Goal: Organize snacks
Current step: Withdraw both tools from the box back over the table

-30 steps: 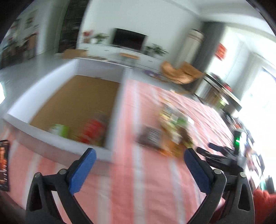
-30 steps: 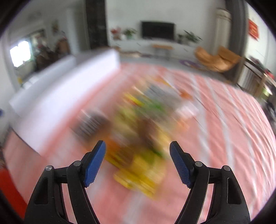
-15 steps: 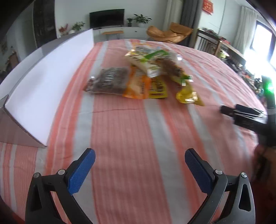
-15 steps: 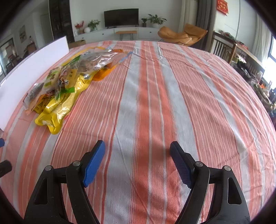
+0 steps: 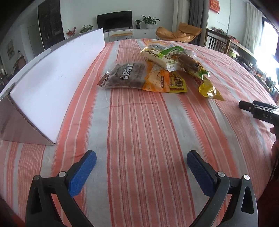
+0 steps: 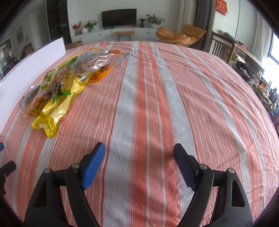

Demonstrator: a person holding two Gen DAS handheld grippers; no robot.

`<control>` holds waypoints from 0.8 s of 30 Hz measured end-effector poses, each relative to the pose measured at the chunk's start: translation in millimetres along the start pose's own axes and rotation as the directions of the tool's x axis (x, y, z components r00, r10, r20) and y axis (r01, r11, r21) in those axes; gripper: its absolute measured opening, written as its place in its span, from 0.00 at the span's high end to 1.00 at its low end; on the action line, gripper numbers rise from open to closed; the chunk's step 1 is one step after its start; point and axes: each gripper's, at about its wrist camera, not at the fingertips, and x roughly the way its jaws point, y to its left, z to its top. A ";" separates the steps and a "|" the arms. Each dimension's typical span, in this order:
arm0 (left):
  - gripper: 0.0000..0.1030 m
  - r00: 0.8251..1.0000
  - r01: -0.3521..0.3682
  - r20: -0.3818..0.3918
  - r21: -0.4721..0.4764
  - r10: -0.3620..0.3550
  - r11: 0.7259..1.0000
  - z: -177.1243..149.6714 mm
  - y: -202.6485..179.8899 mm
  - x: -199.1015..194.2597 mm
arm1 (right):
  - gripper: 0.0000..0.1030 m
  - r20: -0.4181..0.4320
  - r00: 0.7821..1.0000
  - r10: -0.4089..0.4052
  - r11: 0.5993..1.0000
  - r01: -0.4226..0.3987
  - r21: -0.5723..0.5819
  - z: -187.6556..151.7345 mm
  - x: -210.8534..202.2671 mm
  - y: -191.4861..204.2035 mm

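Left tongs (image 5: 141, 172) and right tongs (image 6: 139, 165) — both agape, empty, angled downward.

Legible text is limited. The dark walnut snack bag (image 5: 125, 76), at the left edge of the snack pile (image 5: 162, 69), carries large white Chinese characters reading 琥珀核桃仁 across its clear front. The black tool body (image 5: 261, 114) at the right edge of the left wrist view, right of the pile, bears the embossed letters "DAS"; further letters are cut off. The yellow packet (image 5: 177, 83) just right of the walnut bag shows a dark round label with Chinese characters too small to read. Printing on the white-and-green packet (image 5: 162, 56) behind the walnut bag cannot be made out. The red wall hanging (image 5: 215, 5) far behind the pile shows gold characters, illegible.
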 end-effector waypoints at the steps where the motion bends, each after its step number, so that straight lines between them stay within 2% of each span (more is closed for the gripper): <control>1: 0.00 1.000 0.001 0.002 0.000 -0.001 1.000 0.0 0.9 -0.5 | 0.19 0.002 1.000 -0.008 1.000 0.008 -0.001 -0.3 -0.4 0.1; 6: 0.00 1.000 0.011 0.024 0.013 -0.011 1.000 -5.4 4.0 -4.6 | 0.19 0.003 1.000 -0.016 1.000 0.016 -0.001 -0.4 -0.9 -0.4; 11: 0.00 0.999 0.008 0.044 0.013 -0.009 1.000 -8.1 3.9 -6.8 | 0.19 -0.009 1.000 0.017 0.999 -0.017 0.034 0.1 0.5 -6.4; 24: 0.00 0.999 0.008 0.051 0.011 -0.009 1.000 -9.0 4.1 -8.1 | 0.16 -0.016 1.000 0.025 0.999 -0.024 0.032 0.2 0.3 -7.2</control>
